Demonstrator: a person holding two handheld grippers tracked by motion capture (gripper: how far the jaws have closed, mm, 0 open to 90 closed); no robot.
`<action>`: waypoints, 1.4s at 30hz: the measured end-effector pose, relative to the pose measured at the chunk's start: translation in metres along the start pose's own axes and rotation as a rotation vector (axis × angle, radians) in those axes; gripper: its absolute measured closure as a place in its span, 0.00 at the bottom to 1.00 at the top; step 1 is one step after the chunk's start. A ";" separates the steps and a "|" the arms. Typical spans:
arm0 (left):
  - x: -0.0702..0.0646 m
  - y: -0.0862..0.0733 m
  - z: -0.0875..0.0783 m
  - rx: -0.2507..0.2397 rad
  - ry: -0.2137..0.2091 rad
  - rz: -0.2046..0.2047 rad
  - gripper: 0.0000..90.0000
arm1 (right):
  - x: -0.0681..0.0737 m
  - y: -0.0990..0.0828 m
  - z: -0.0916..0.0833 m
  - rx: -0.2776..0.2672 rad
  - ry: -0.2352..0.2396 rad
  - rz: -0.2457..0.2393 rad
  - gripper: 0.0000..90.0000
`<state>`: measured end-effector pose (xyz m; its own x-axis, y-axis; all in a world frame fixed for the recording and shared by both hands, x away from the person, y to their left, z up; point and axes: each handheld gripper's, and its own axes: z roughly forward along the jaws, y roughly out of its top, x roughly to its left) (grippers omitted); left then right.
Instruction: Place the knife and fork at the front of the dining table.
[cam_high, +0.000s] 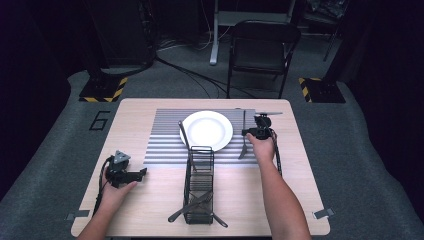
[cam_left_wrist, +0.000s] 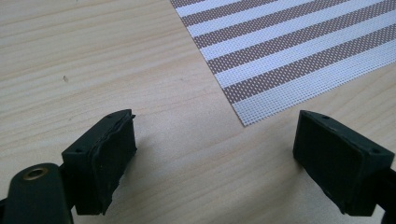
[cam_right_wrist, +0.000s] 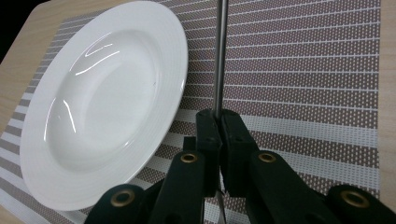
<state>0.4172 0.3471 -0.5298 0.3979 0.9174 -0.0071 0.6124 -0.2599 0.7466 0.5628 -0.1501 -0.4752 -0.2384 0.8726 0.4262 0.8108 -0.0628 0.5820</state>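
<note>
Black pads of the right gripper (cam_right_wrist: 218, 135) are clamped on the handle of a fork (cam_right_wrist: 219, 60), which lies on the striped placemat (cam_right_wrist: 303, 70) just to the right of the white plate (cam_right_wrist: 102, 107). A knife (cam_high: 183, 134) already lies at the plate's left edge. The left gripper (cam_left_wrist: 215, 158) rests with its jaws wide apart and empty over bare wooden table (cam_left_wrist: 93, 60), near the mat's corner. More cutlery waits in the wire basket (cam_high: 199, 185), so I judge the place setting roughly halfway done.
</note>
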 end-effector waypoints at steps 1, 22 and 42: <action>0.000 0.000 0.000 0.001 0.000 0.000 0.14 | 0.000 0.000 0.001 -0.004 0.000 0.007 0.97; 0.000 0.000 0.000 0.001 0.000 0.001 0.14 | -0.006 0.001 0.020 0.023 -0.019 0.103 0.96; 0.000 0.000 0.000 -0.001 -0.001 0.002 0.14 | -0.011 -0.003 0.030 0.033 -0.057 0.174 0.95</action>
<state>0.4172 0.3470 -0.5299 0.3998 0.9166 -0.0068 0.6112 -0.2610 0.7472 0.5793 -0.1456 -0.5020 -0.0629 0.8758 0.4785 0.8547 -0.2003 0.4789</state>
